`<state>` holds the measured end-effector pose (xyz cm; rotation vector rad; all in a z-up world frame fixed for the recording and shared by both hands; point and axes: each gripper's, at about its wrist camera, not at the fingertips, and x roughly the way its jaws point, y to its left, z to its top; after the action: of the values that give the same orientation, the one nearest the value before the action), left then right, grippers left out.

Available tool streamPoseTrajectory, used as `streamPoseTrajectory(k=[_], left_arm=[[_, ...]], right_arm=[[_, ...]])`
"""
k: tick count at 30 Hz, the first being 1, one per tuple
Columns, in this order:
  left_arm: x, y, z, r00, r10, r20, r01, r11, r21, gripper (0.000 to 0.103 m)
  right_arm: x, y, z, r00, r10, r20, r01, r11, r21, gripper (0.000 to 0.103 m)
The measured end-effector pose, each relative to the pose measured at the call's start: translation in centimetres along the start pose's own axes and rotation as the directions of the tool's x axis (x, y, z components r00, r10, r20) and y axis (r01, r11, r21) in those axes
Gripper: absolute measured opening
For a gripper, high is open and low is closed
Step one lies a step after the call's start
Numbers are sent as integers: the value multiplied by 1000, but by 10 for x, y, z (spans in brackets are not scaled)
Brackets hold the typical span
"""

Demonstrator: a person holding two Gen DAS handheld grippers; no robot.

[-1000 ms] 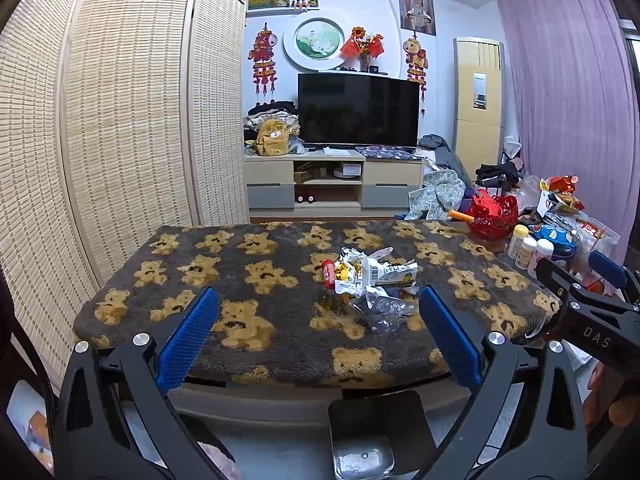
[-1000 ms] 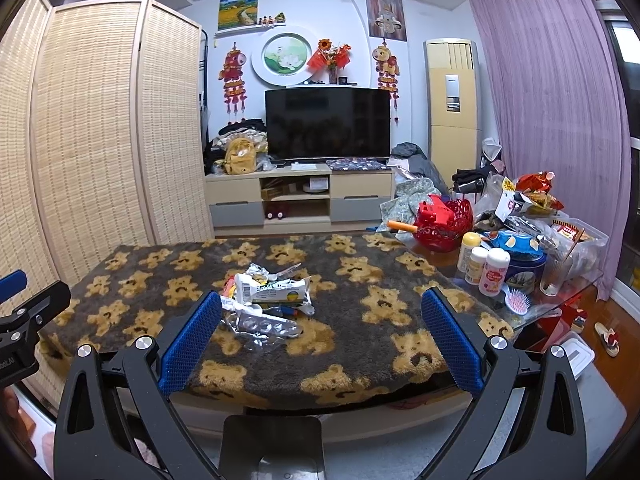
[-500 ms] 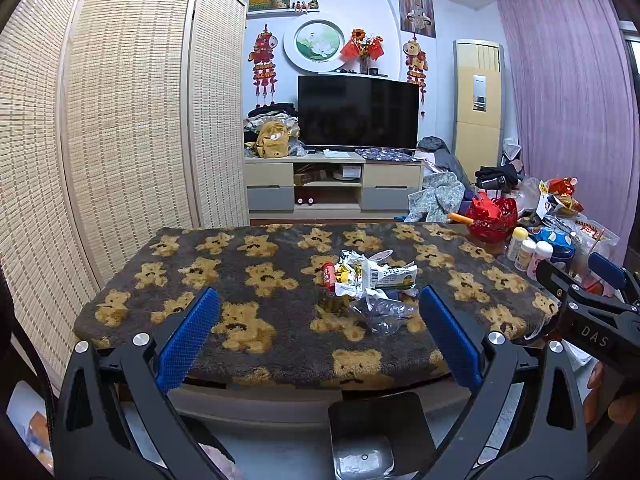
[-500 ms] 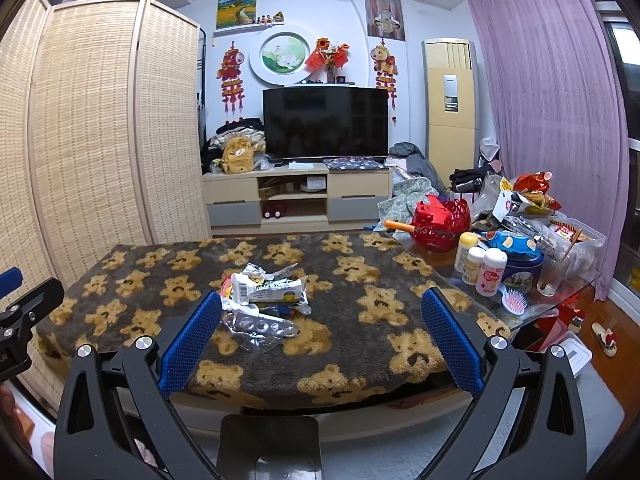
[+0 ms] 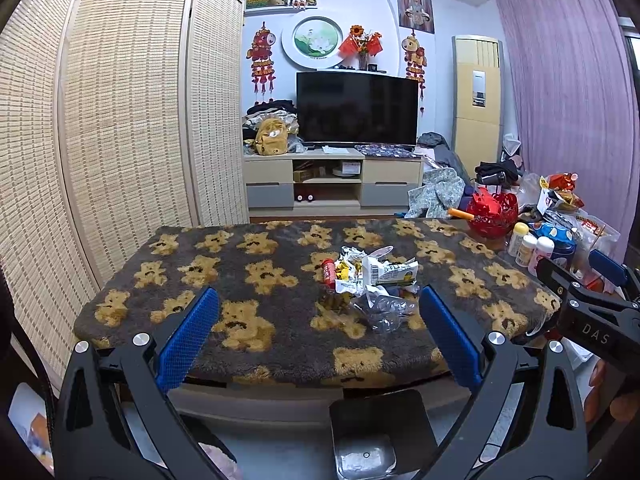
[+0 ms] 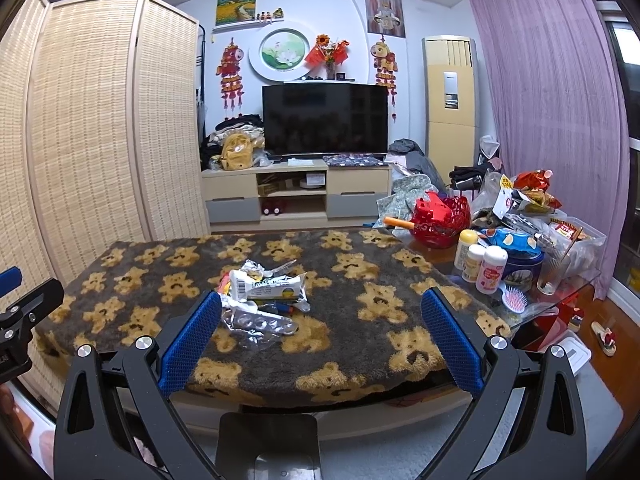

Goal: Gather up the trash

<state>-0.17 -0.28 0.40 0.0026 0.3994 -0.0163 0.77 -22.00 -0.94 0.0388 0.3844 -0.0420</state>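
A heap of trash (image 5: 370,280) lies on the bear-patterned blanket (image 5: 248,280): crumpled wrappers, a white and yellow packet (image 6: 272,286), a clear blister sheet (image 6: 260,326) and a small red tube (image 5: 328,270). My left gripper (image 5: 318,320) hangs open in front of the table's near edge, short of the heap. My right gripper (image 6: 320,322) is open too, level with the near edge, the heap just inside its left finger. Nothing sits between either pair of fingers. A dark bin (image 5: 378,428) stands on the floor below the near edge.
The table's right end holds a red basket (image 6: 440,220), white bottles (image 6: 482,262), a blue tin (image 6: 520,252), a glass (image 6: 554,270), a hairbrush (image 6: 514,304) and snack bags. Woven screens (image 5: 120,120) stand left. A TV cabinet (image 5: 332,184) lines the far wall.
Both views have shifted slightly, the right gripper drifting a little nearer the heap. Both grippers stay open and the trash has not moved.
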Motion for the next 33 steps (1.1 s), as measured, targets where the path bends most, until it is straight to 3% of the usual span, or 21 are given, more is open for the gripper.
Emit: streamPoseTrajectory(k=[20, 33], left_arm=[[20, 1, -6, 999, 7, -39, -7, 1000, -3, 95], [102, 13, -32, 983, -29, -182, 26, 999, -20, 95]], right_arm=[[15, -9, -3, 999, 0, -33, 1, 1000, 31, 100], [103, -14, -40, 979, 54, -198, -42, 997, 65, 100]])
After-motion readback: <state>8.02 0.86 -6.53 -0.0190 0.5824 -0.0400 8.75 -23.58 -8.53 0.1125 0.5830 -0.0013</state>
